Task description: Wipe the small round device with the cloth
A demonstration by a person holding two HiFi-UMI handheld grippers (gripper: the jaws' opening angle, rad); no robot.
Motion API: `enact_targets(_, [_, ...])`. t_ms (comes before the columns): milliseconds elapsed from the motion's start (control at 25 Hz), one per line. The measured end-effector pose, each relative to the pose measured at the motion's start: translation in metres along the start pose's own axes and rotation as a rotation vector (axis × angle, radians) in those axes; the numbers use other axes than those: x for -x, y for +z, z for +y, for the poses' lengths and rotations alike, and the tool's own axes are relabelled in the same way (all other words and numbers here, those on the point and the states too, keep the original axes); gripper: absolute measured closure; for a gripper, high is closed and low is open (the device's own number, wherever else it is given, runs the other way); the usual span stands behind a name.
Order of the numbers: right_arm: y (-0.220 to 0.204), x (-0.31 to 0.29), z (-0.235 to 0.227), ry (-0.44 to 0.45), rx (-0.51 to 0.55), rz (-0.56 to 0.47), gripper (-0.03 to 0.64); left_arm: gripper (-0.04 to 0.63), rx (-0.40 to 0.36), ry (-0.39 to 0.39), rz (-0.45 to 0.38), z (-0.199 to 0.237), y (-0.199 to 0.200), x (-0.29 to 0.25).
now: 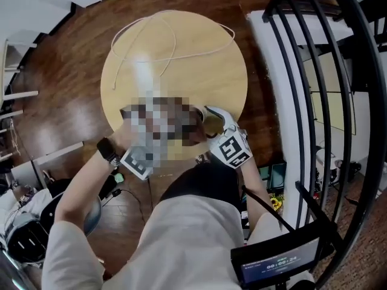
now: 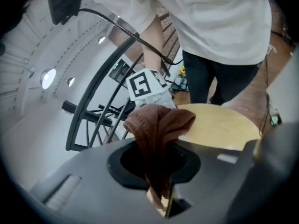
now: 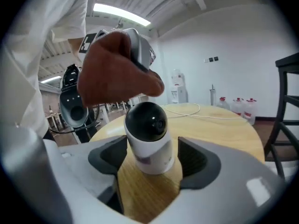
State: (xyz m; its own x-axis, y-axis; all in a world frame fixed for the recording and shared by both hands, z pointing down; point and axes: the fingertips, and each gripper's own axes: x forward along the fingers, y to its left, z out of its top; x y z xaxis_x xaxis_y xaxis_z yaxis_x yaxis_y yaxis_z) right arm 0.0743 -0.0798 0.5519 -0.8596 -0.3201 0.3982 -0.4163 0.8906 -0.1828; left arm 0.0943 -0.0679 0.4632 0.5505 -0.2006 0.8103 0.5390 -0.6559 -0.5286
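The small round device (image 3: pixel 147 136), a white body under a black dome, stands on the round wooden table (image 1: pixel 199 71) near its front edge. My right gripper (image 3: pixel 148 160) has a jaw on each side of the device and is shut on its body. In the head view the right gripper (image 1: pixel 211 121) is at the table's near right edge. My left gripper (image 2: pixel 161 190) is shut on a bunched brown cloth (image 2: pixel 156 129). The cloth (image 3: pixel 112 73) hangs just over the device's dome, at or very near its top. A mosaic patch in the head view hides the left jaws and the cloth.
A white cable (image 1: pixel 175 38) loops across the far half of the table. A black metal railing (image 1: pixel 314 101) runs along the right. A black chair (image 3: pixel 287 106) and water bottles (image 3: pixel 243 105) stand beyond the table. A round helmet-like object (image 1: pixel 24 237) lies on the floor at left.
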Motion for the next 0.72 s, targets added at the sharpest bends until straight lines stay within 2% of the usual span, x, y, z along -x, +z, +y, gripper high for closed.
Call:
enact_targets(200, [-0.006,-0.007,0.014,0.08,0.078,0.077,0.282,0.518,0.062,-0.083,-0.045,-0.023,0.001,-0.007])
enact_targets(280, [-0.007,-0.007,0.015,0.072,0.118,0.089,0.308,0.518,0.069,-0.091,-0.066,-0.02,0.003,-0.009])
enact_targets(400, [-0.006,-0.007,0.015,0.049,0.138,0.085,0.311,0.518,0.066,-0.112,-0.074,-0.009,0.008,-0.014])
enact_targets(520, [-0.005,-0.005,0.019,0.046,0.135,0.088,0.313,0.518,0.072,-0.15,-0.042,-0.002,0.015,-0.021])
enact_targets(600, [-0.003,-0.006,0.02,0.045,0.141,0.087,0.313,0.52,0.09,-0.229,0.002,-0.003,0.015,-0.023])
enact_targets(680, [-0.001,-0.006,0.016,0.041,0.155,0.088,0.313,0.52,0.138,-0.375,0.028,-0.013,0.016,-0.027])
enact_targets(720, [-0.001,-0.006,0.014,0.037,0.159,0.091,0.313,0.52,0.151,-0.417,0.031,-0.013,0.015,-0.033])
